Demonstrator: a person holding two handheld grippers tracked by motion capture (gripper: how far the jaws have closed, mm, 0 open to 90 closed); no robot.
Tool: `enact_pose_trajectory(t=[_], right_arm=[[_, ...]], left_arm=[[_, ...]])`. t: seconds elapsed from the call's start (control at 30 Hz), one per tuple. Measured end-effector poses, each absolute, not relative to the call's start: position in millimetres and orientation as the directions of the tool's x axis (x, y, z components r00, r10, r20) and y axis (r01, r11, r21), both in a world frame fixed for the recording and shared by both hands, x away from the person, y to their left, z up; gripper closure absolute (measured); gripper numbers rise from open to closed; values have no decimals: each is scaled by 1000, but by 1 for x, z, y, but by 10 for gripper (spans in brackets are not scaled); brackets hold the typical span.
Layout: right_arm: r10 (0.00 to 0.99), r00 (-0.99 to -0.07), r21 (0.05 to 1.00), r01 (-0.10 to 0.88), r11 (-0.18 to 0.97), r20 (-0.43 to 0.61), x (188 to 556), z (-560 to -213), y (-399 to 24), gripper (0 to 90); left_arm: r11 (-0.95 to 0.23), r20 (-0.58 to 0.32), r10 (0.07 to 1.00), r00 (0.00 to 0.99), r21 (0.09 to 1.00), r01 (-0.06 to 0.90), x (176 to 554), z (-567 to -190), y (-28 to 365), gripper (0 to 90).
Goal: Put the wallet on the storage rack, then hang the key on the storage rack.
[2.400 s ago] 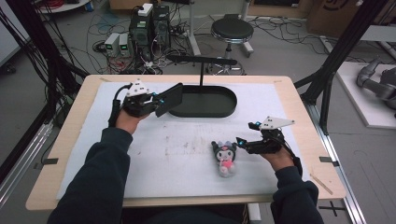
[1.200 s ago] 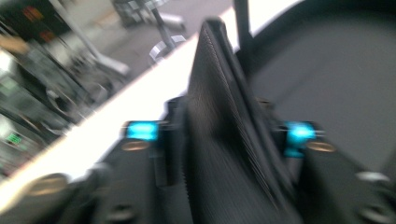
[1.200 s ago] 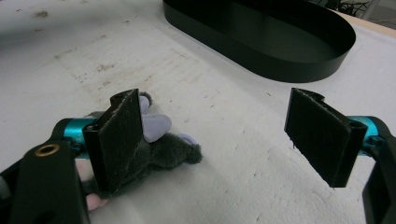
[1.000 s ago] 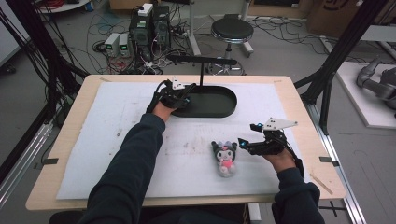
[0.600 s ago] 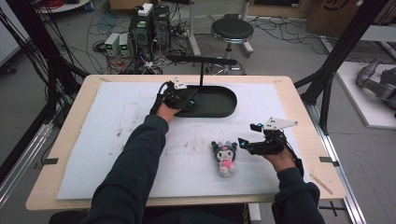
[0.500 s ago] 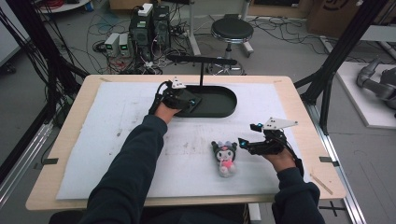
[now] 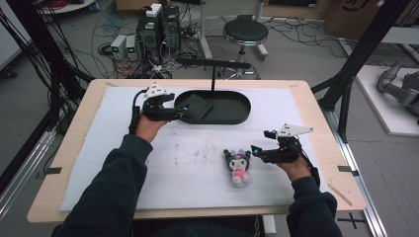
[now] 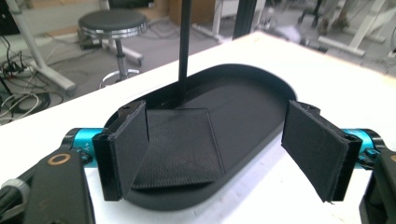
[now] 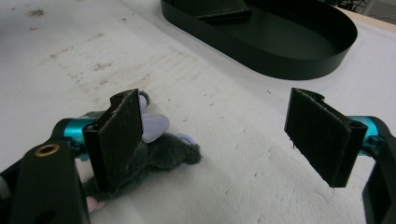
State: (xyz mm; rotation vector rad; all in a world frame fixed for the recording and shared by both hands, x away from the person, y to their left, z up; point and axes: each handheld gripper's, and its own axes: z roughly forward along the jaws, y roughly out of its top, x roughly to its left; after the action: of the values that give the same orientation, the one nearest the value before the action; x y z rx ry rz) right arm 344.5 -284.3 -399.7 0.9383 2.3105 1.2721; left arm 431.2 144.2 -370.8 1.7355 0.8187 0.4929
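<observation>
Left gripper (image 7: 182, 110) has just been opening, jaws now spread wide with nothing between the pads; black pouch (image 8: 180, 147) lies straight ahead of them, flat in the near end of the black oval tray (image 8: 266, 81), leaning a bit on the tray's rim on the gripper's side. In the high view the pouch (image 7: 196, 105) sits just past the left jaw tips, apart from them, at the tray's (image 7: 237, 109) end nearest that gripper. So pouch drop-off looks done, jaws clear of it. Right gripper (image 7: 258, 150) also wide, holding nothing, hovering low over the white mat (image 7: 123, 163). Plush toy (image 7: 237, 166) lies on the mat just beside its jaw tips; in the right gripper view the plush (image 9: 159, 149) is partly behind its left-hand pad, not between the pads, no visible squeeze. Tray well ahead of that gripper. Judgement: one item in, plush not yet picked. Left to do: shift the right jaws over the plush, close, carry to tray.
</observation>
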Motion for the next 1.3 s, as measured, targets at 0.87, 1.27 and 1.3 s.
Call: enact_pose_trajectory(t=[0.87, 1.27, 1.3], right_arm=[[742, -671, 814, 432, 389, 2, 340, -397, -274, 196], [728, -672, 769, 533, 352, 133, 331, -396, -254, 196], [718, -681, 765, 537, 354, 145, 331, -397, -252, 197]], left_arm=[[-132, -75, 820, 568, 940, 315, 360, -405, 214, 232], [-158, -62, 827, 559, 928, 336, 350, -416, 217, 258], [-160, -61, 827, 559, 928, 337, 350, -416, 217, 261]])
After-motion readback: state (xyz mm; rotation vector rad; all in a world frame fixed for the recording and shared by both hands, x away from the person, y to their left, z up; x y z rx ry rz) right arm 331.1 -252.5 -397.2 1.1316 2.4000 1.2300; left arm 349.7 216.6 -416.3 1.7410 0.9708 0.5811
